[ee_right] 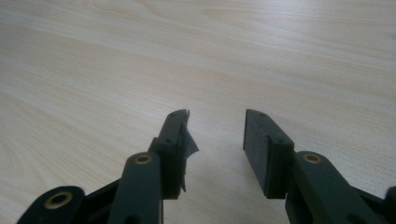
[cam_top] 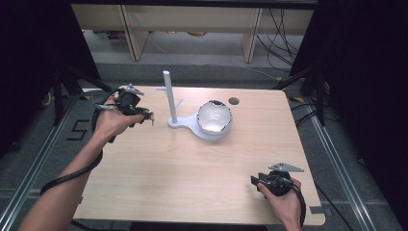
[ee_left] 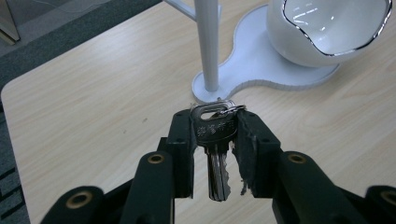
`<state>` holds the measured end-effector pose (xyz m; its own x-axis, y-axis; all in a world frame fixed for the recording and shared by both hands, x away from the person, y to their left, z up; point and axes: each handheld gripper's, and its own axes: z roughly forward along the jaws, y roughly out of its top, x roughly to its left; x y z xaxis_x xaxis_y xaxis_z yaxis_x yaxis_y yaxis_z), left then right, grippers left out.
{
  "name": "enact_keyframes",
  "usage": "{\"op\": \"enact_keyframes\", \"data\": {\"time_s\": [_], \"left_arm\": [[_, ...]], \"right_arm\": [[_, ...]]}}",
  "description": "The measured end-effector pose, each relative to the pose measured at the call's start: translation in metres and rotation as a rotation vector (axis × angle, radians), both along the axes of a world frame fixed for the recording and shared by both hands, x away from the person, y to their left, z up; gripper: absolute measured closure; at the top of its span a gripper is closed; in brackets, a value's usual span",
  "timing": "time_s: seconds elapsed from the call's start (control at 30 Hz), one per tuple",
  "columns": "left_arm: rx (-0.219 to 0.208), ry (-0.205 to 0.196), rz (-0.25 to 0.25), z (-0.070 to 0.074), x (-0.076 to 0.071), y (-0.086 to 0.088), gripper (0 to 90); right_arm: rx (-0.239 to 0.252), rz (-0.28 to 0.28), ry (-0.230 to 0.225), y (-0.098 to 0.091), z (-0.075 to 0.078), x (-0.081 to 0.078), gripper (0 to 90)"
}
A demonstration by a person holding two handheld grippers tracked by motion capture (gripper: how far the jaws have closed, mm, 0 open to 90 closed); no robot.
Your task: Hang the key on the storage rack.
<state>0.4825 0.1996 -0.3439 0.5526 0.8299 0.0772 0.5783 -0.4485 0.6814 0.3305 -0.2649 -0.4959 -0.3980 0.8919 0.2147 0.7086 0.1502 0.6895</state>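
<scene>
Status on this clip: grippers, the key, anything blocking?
Left gripper shut on key, near white stand. Right gripper open, empty, over bare table. Bowl on stand's base; nothing in the way.

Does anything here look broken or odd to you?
Yes. The rubber pads are torn: a ragged flap hangs off the right gripper's pad, and a pad on the left gripper, which pinches a key, is frayed too. The bowl's jagged rim looks like its design.
</scene>
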Motion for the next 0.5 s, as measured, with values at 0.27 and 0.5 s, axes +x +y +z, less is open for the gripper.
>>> {"op": "enact_keyframes", "data": {"time_s": [0.27,0.5], "left_arm": [[0.009,-0.025,0.016,0.013,0.012,-0.001,67.6],[0.008,-0.038,0.021,0.021,0.021,-0.004,67.6]], "right_arm": [[0.007,0.003,0.000,0.000,-0.001,0.001,60.7],[0.008,0.005,-0.001,0.000,-0.001,0.001,60.7]]}}
